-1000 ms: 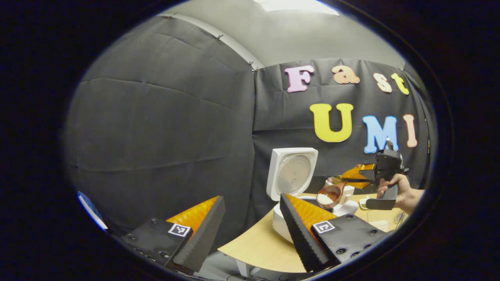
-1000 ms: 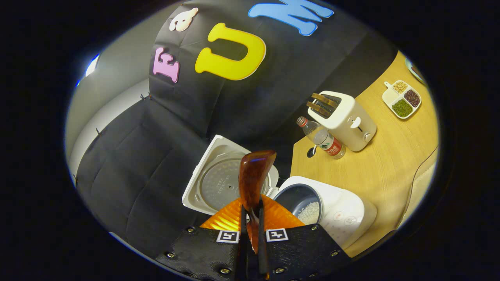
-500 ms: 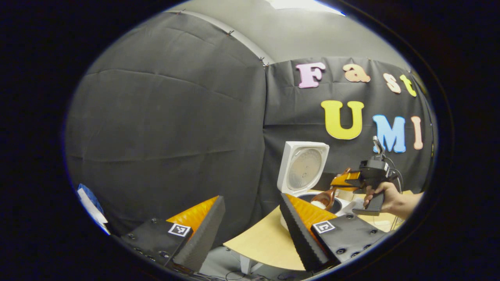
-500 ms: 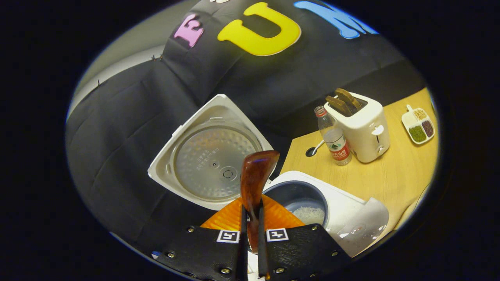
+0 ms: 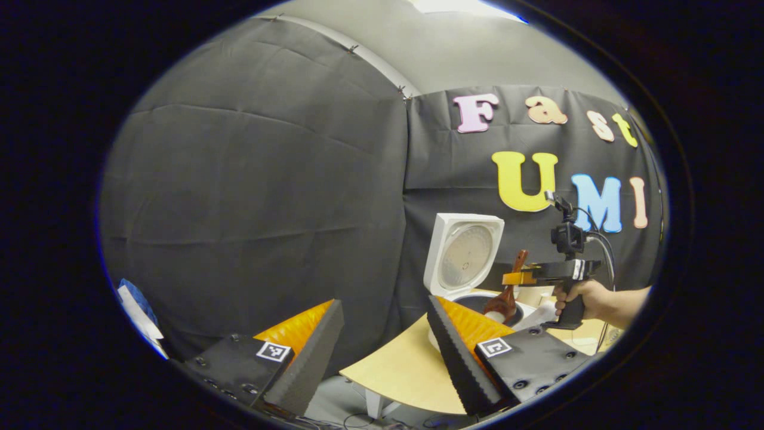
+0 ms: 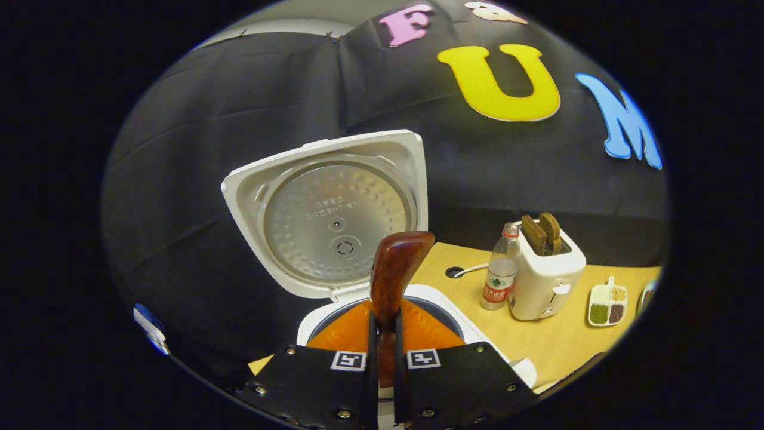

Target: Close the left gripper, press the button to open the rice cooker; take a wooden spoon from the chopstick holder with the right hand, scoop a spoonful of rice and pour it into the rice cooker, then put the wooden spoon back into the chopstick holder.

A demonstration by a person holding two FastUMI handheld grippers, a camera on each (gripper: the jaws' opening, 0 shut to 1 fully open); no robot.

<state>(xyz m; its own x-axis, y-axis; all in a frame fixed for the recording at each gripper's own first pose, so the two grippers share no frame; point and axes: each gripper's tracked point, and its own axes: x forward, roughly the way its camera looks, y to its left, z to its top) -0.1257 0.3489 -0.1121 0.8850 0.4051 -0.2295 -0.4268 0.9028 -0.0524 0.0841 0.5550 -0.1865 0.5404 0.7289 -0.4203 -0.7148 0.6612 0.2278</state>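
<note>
Wooden spoon [image 6: 394, 272] clamped in right hand-held gripper [image 6: 382, 364] | left hand-held gripper [image 5: 382, 340] agape | labels unreadable

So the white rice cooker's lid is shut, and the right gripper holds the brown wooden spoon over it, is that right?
Not quite: the white rice cooker's lid is open, standing upright, as the right gripper view shows. The rest holds: the right gripper is shut on the brown wooden spoon over the cooker's pot.
</note>
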